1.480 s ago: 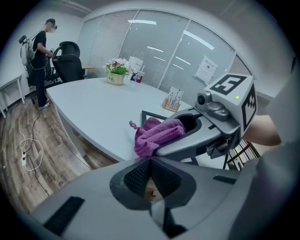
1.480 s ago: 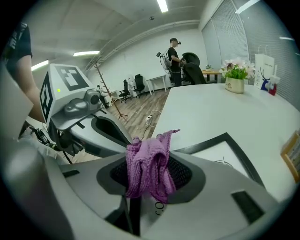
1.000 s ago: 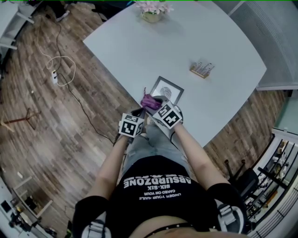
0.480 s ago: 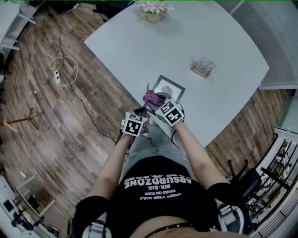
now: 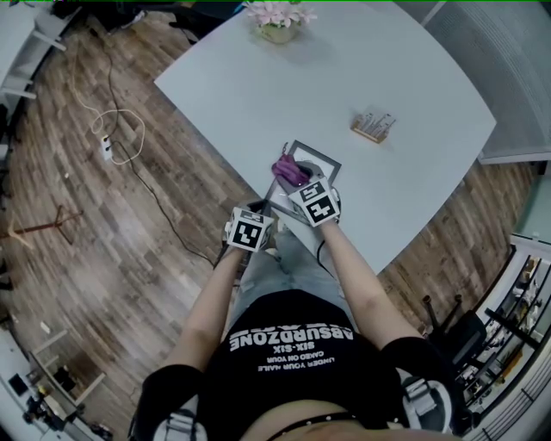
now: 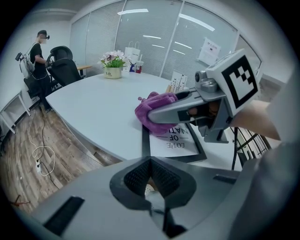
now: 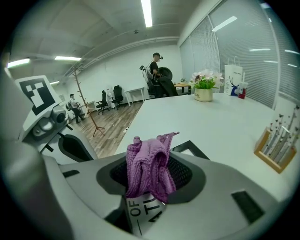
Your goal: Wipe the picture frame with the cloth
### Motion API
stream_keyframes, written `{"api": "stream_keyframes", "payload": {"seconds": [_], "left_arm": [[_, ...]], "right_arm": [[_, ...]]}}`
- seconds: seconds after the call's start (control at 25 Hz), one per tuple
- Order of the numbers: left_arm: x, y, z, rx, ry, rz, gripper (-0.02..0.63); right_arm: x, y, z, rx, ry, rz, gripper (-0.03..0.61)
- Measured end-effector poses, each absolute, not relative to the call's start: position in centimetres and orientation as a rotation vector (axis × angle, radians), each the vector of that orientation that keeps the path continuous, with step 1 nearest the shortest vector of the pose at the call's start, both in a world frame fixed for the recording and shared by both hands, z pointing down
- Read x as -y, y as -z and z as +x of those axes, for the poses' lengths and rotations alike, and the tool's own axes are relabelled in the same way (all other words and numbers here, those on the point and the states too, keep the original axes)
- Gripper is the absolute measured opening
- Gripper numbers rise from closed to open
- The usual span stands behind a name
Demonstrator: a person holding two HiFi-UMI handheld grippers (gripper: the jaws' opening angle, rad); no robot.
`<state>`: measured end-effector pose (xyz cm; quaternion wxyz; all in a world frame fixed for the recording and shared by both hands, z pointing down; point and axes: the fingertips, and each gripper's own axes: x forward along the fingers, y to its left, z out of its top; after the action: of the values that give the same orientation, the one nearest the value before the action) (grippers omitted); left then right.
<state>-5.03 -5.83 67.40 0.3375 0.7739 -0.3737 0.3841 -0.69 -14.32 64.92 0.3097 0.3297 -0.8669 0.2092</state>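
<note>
Right tongs (image 7: 150, 177): clamped on the cloth (image 7: 147, 164), which bunches up between the jaws and spills over them; seen from the head view these tongs (image 5: 296, 183) are over the frame's 9 o'clock side.
Left tongs (image 6: 151, 182): jaws together with nothing between them, held back at the table edge at about 7 o'clock from the frame, apart from it.
Just changed: a second ago my cloth sat at the frame's near corner, around 7 o'clock; now I have carried it toward 12 o'clock, over the frame face. My left tongs have drifted a little toward the right pair.
Meaning for the task: I judge a wiping stroke is under way, with most of the face still to cover.
Cloth: purple, soft and knitted-looking, folded into loose lobes, a frayed tip sticking up.
Picture frame (image 6: 145, 140): flat on the table, thin dark rigid border, square corners, a white print with black lettering inside; the face looks smooth.
Table (image 5: 344, 77): pale grey, matt, broad, with rounded corners.
Further out: a flower pot (image 5: 277, 21) at 12 o'clock on the far edge; a small wooden holder (image 5: 373, 127) at about 2 o'clock from the frame, well apart.
</note>
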Motion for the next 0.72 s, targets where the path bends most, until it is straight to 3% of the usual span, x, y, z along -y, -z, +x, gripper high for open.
{"api": "stream_keyframes", "payload": {"seconds": [0.72], "left_arm": [[6.0,-67.5,-4.9,0.957,-1.014,2.024,0.009]], "right_arm": [[20.0,-65.1,3.8,2.197,-0.773,1.301,0.187]]}}
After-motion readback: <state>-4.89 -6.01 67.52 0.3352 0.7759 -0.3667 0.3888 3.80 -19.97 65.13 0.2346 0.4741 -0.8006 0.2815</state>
